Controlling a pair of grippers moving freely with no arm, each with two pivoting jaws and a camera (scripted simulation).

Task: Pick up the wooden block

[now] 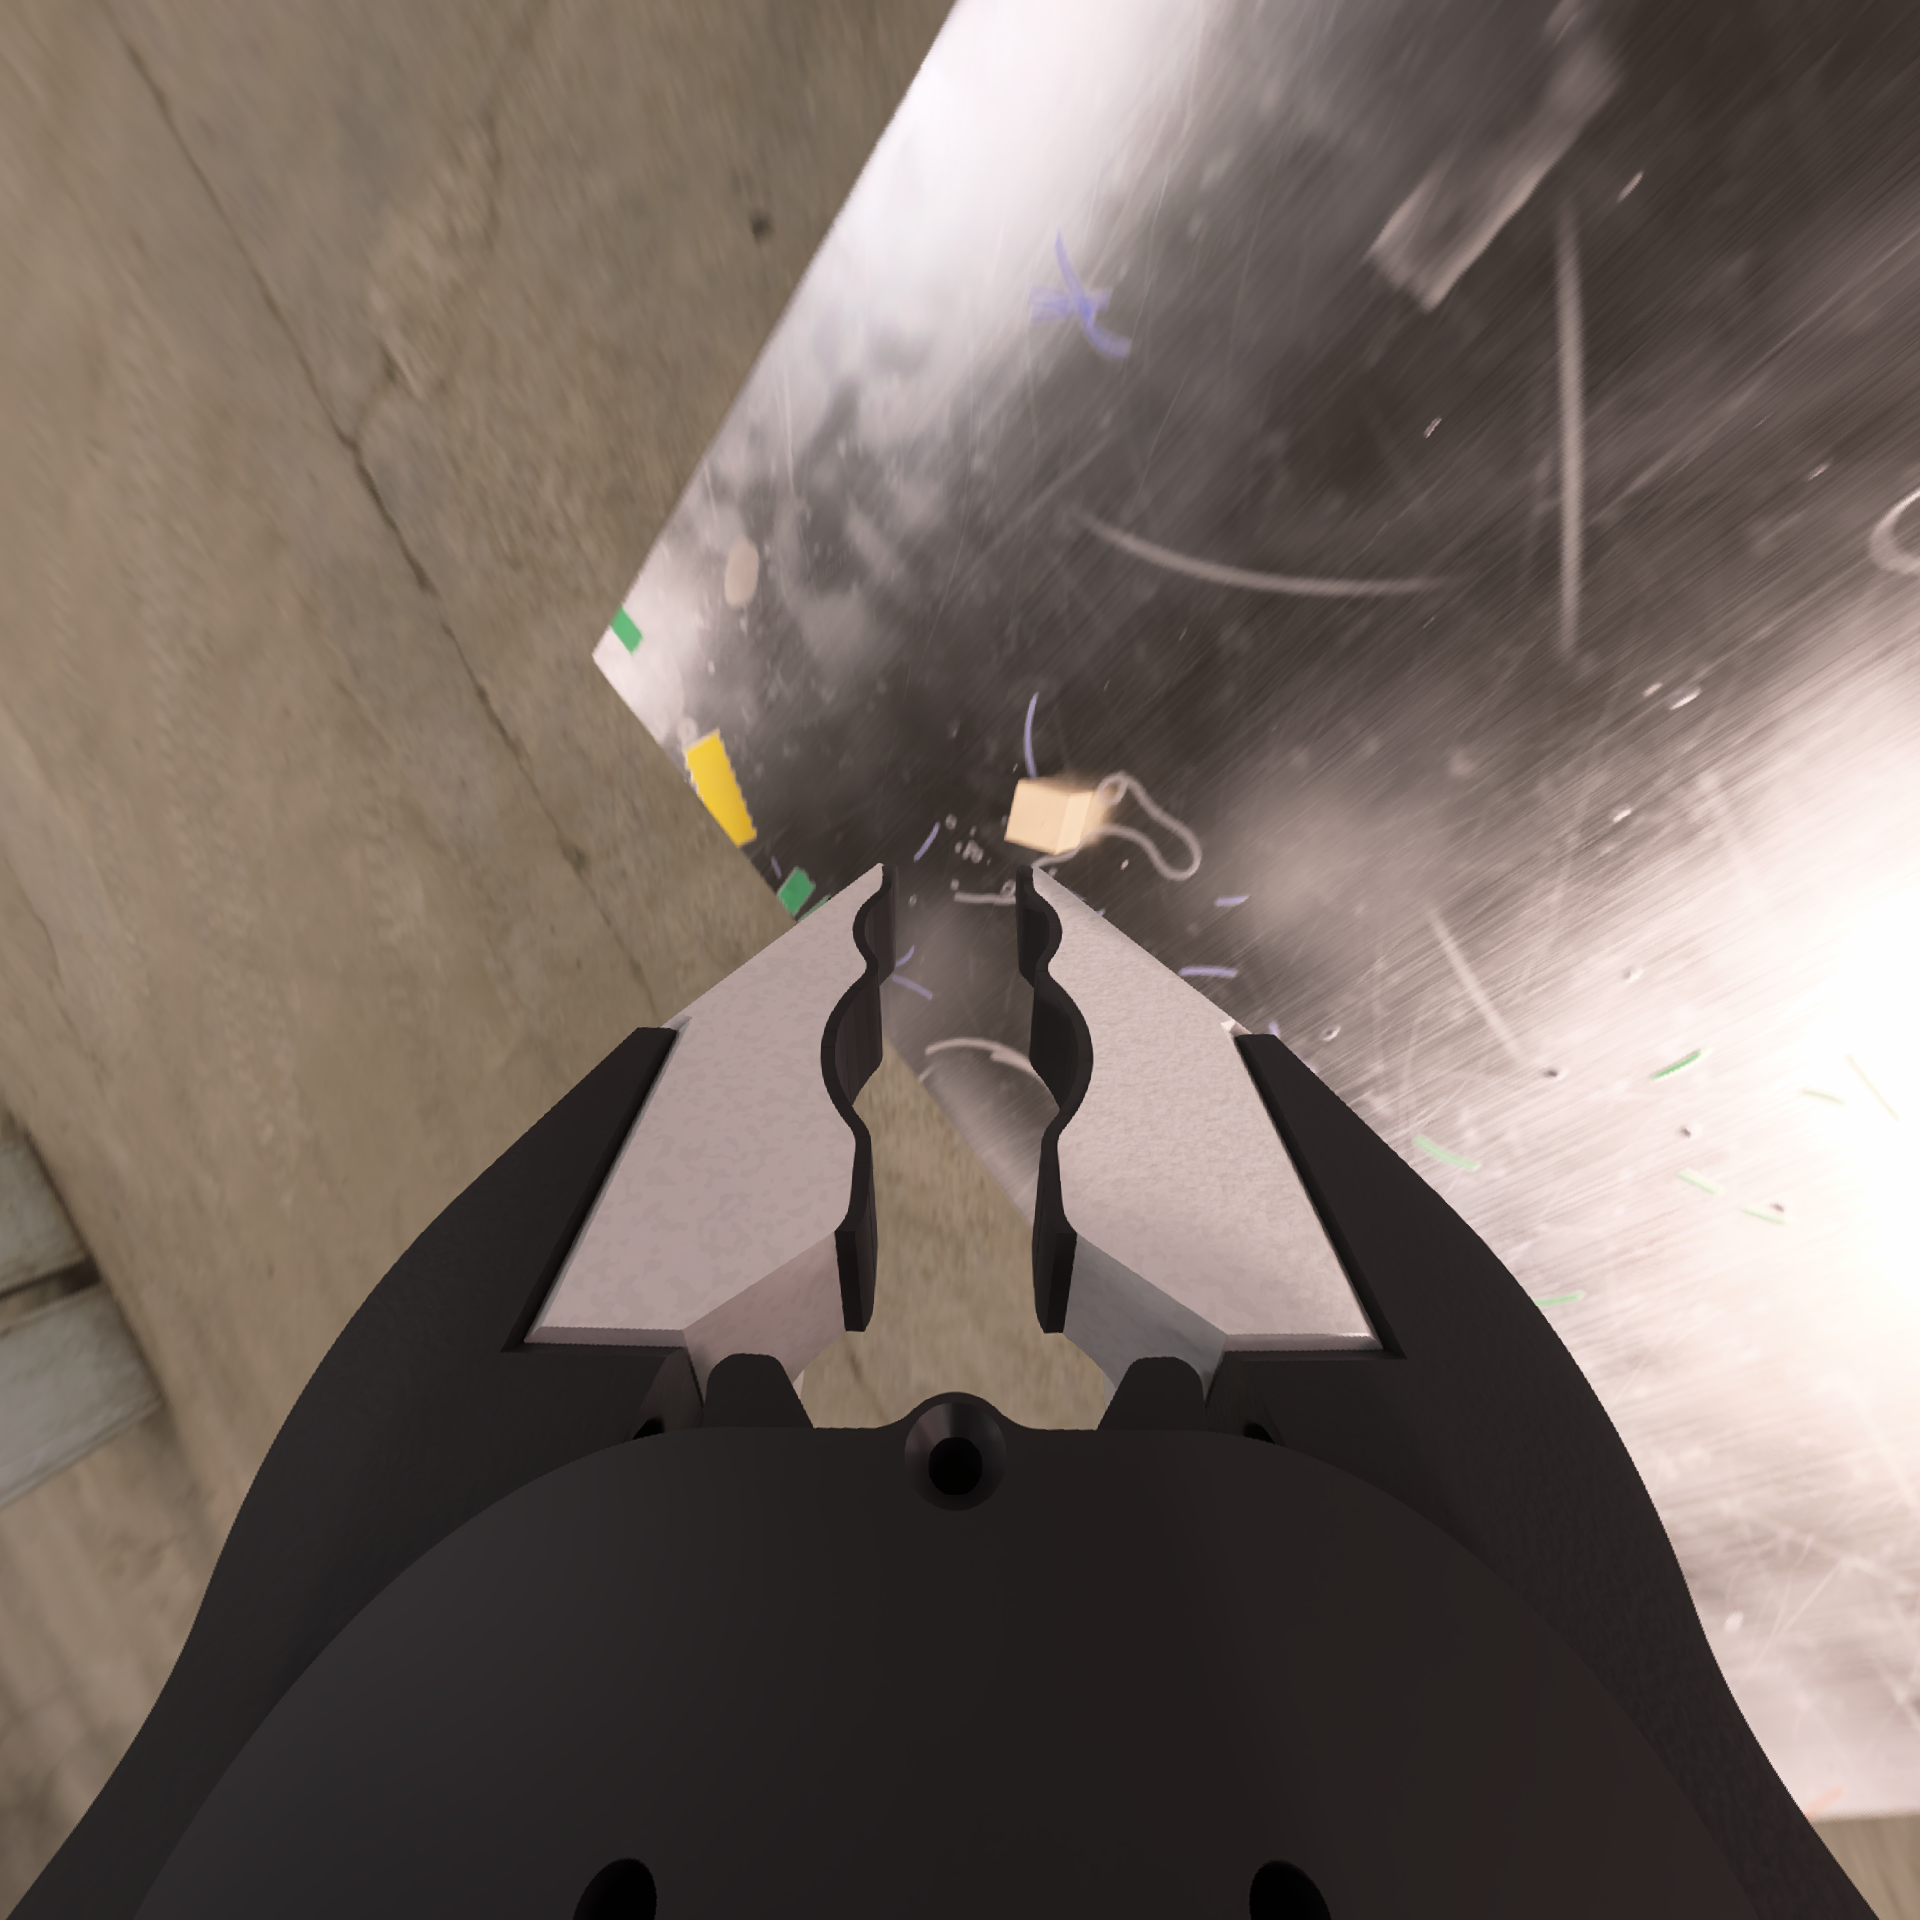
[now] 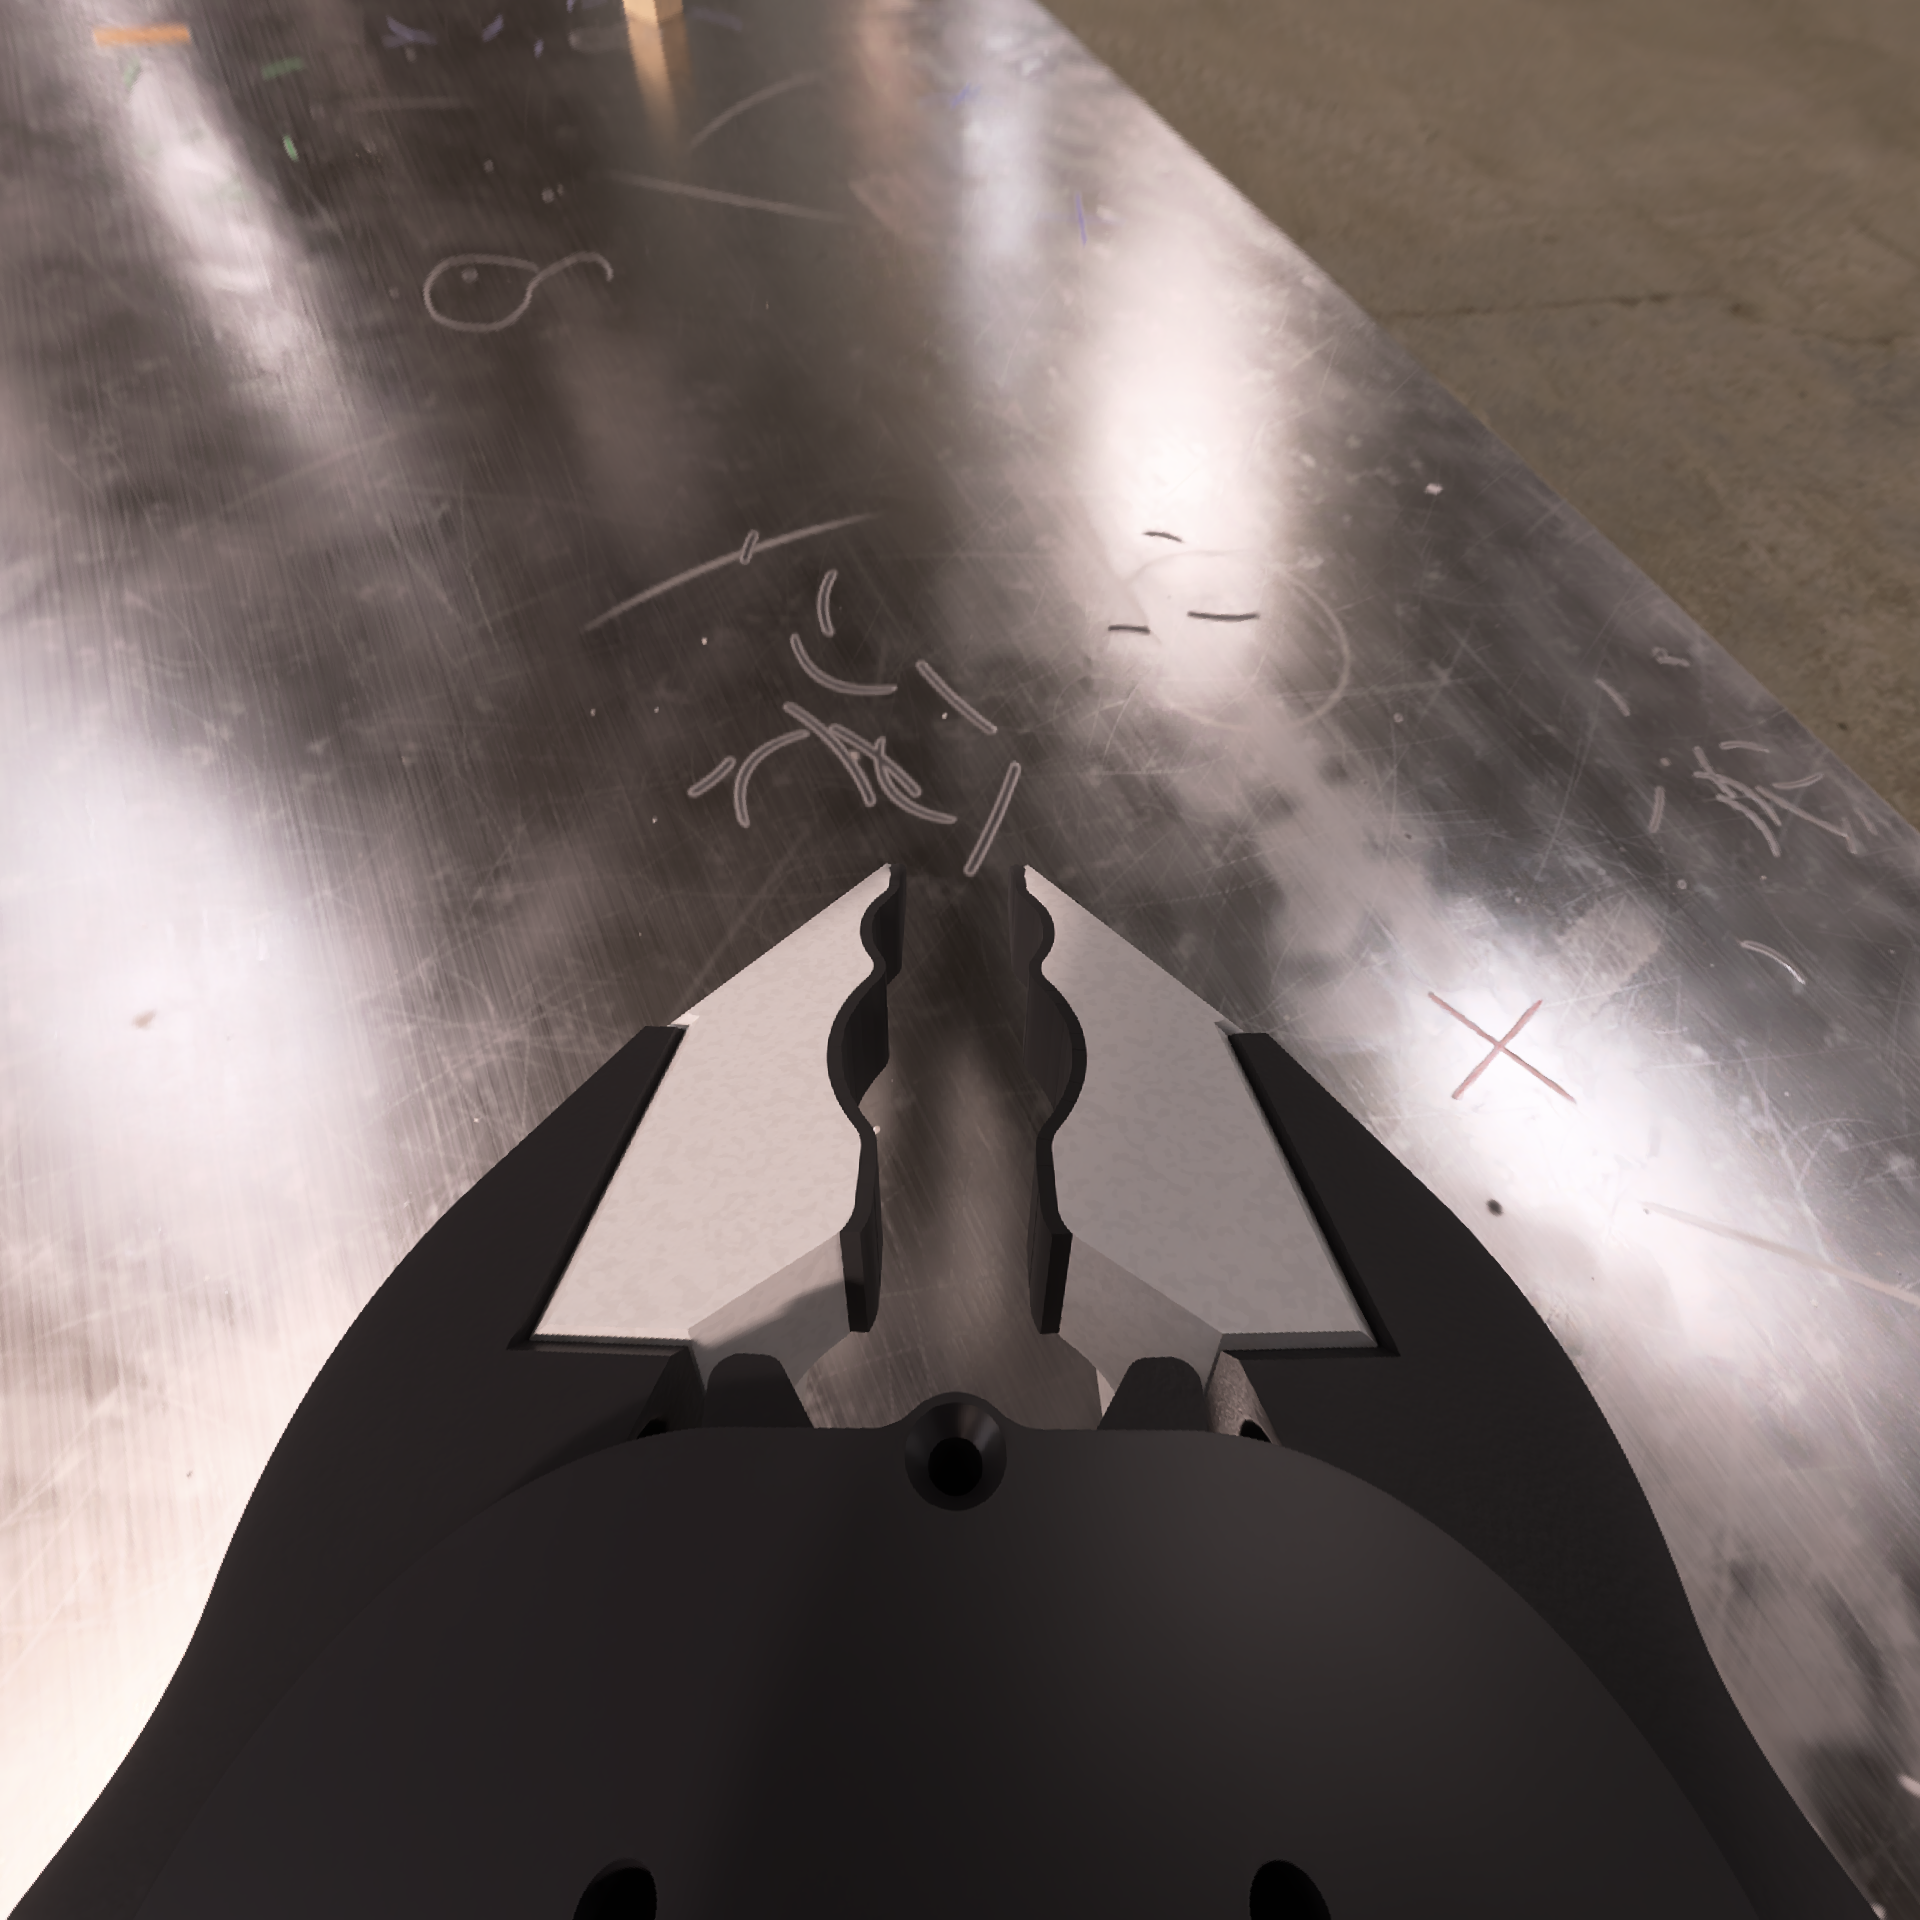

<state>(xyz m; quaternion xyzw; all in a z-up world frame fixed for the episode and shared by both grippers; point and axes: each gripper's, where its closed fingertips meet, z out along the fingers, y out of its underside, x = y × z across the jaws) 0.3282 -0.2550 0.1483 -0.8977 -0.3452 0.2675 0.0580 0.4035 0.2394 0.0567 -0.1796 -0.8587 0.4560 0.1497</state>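
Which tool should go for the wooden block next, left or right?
Left. In its wrist view the wooden block lies on the metal table just ahead of the open left tool, slightly right of its line. The open right tool faces bare tabletop.

A tan wooden-looking object (image 2: 652,12) is cut off by the right wrist view's top edge; the grey concrete floor (image 1: 260,520) is motion-blurred.

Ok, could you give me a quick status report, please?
Left gripper open, empty. Right gripper open, empty. Small pale wooden block on scratched metal table, just ahead of left jaws. Path clear.
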